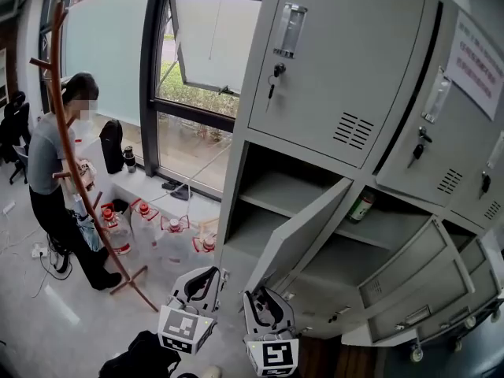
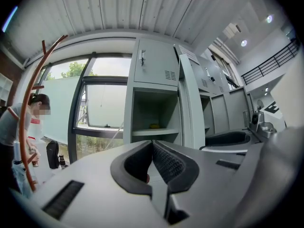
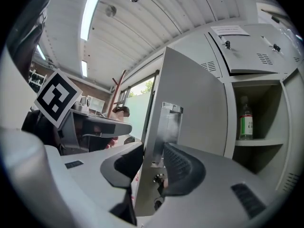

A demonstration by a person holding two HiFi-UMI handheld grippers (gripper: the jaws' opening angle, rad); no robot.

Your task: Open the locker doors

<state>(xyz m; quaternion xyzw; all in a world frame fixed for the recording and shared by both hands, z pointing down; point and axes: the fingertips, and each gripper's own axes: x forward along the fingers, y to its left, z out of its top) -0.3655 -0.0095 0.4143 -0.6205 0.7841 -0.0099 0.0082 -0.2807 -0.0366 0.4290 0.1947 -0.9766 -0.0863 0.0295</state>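
Note:
The grey locker bank (image 1: 331, 61) fills the right of the head view. Its upper left door (image 1: 315, 93) is closed, with a key in its lock. Below it, the second-row door (image 1: 303, 231) stands swung out towards me. In the right gripper view the free edge of that door (image 3: 190, 108) runs between the jaws beside its handle plate (image 3: 168, 122), and my right gripper (image 3: 152, 151) (image 1: 260, 298) is shut on it. A green-labelled bottle (image 3: 244, 120) (image 1: 362, 205) stands on a shelf. My left gripper (image 1: 203, 278) (image 2: 153, 144) hangs shut and empty to the left.
More doors (image 1: 409, 266) hang open at the lower right. A person (image 1: 55, 172) stands at the left by a brown coat rack (image 1: 67, 132). Several water jugs (image 1: 169, 239) sit on the floor under the window (image 1: 197, 93).

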